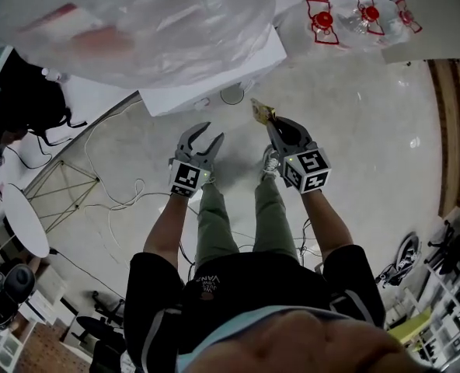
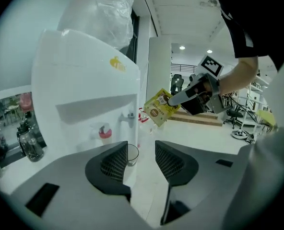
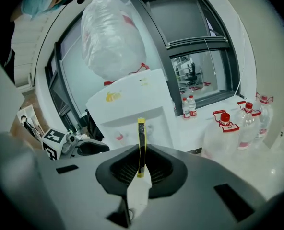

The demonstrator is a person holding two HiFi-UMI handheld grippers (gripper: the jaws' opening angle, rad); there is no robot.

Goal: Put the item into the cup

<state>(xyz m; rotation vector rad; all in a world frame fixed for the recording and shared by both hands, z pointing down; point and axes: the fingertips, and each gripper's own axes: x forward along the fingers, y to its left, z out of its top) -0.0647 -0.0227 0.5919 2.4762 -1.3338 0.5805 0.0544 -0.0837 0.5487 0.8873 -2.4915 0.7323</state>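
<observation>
A small clear cup [image 2: 132, 154] stands on the tray under the taps of a white water dispenser [image 2: 79, 80]; from the head view the cup [image 1: 231, 94] shows as a ring below the dispenser's front. My left gripper [image 2: 141, 159] is open just short of it, with nothing between its pads. The cup shows beyond the left jaw. My right gripper [image 3: 141, 169] is shut on a yellow sachet [image 3: 141, 143], held edge-on and upright. In the left gripper view the sachet [image 2: 159, 108] hangs above and right of the cup. From the head both grippers, left [image 1: 212, 133] and right [image 1: 270, 120], point at the dispenser.
A big crumpled plastic-wrapped bottle [image 3: 113, 37] sits on top of the dispenser. Several water bottles with red caps [image 3: 228, 128] stand on the pale floor to the right. Cables [image 1: 113, 185] run over the floor at the left, by a small round table [image 1: 24, 220].
</observation>
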